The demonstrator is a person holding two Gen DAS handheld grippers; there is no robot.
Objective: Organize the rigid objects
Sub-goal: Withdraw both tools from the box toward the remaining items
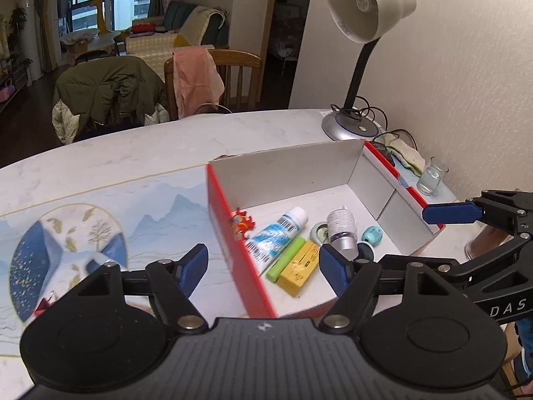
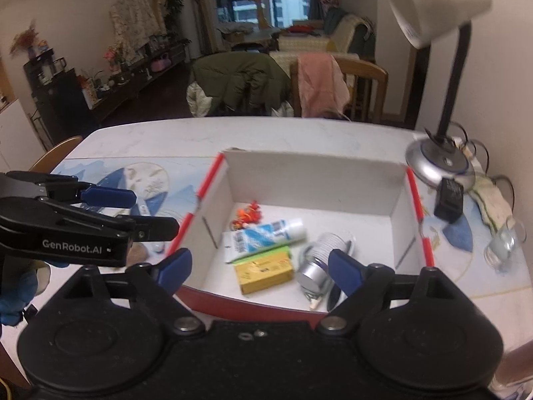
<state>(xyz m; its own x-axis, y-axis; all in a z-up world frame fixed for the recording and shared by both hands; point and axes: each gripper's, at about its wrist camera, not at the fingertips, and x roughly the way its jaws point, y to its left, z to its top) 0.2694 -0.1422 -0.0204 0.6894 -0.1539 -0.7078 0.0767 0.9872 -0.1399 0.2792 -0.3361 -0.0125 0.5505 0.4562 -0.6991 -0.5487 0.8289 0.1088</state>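
The small rigid items lie together on the floor of the red-edged white cardboard box (image 1: 353,170): a blue-and-white printed tube with a white cap (image 1: 278,233), a lime-green stick (image 1: 286,259), a flat yellow carton (image 1: 298,268), a silver-capped white bottle (image 1: 341,230), a red-and-orange toy figure (image 1: 242,222) and a small teal sharpener-like piece (image 1: 372,234). All look light and stiff; the tube may dent, so pinch it across the cap end, the carton across its narrow sides, and the round bottle, likely to roll, across its body. The left gripper (image 1: 263,266) straddles the box's near red wall, fingers spread and empty. The right gripper (image 2: 260,268) hangs over the box, likewise spread wide, holding nothing. A clear glass (image 1: 431,176) stands just outside, near the white desk lamp (image 1: 359,6).
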